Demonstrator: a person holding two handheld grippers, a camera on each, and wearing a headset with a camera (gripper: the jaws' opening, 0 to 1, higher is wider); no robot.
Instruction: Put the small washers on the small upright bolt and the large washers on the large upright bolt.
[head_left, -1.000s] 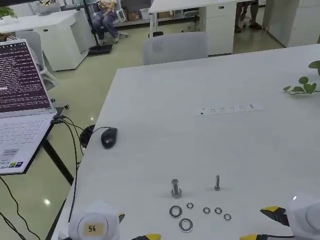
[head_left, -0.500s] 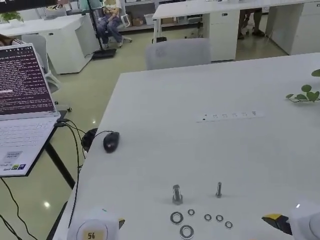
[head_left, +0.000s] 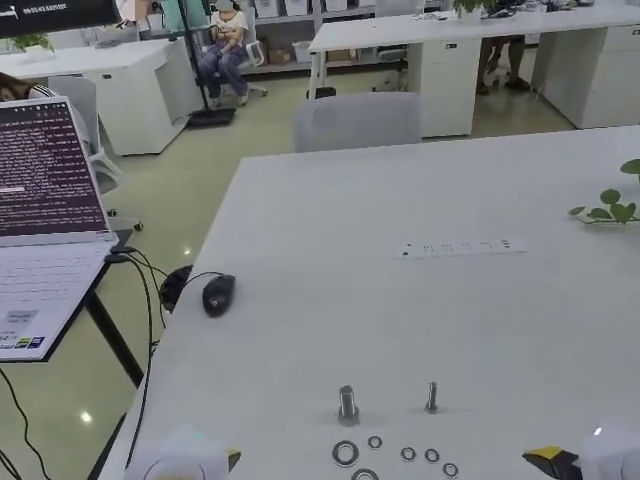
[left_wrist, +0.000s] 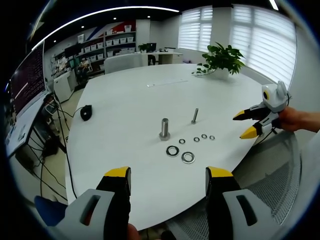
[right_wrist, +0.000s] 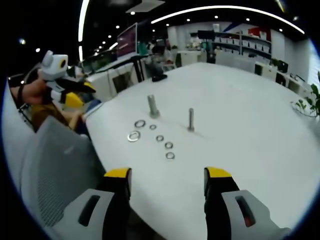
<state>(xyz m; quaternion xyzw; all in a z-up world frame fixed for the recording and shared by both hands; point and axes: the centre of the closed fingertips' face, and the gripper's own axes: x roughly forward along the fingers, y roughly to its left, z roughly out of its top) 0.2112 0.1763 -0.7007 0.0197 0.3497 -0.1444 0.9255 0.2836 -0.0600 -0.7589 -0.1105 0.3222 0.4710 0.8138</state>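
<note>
The yellow-tipped fingers (left_wrist: 119, 173) of the left gripper (left_wrist: 169, 172) are held wide apart with nothing between them, and the right gripper (right_wrist: 167, 172) is spread just as wide, likewise empty. Both are held off the near edge of the white table (head_left: 400, 300), one at the near left, the other at the near right. Beyond them, two large washers (head_left: 346, 453) are laid flat on the left, with four small washers (head_left: 408, 453) in a loose row to their right. Just behind, the large bolt (head_left: 347, 404) is stood upright on the left and the small bolt (head_left: 432, 397) on the right, both bare. A mouse (head_left: 218, 294) is seen by the left edge, a power strip (head_left: 465, 246) farther back.
</note>
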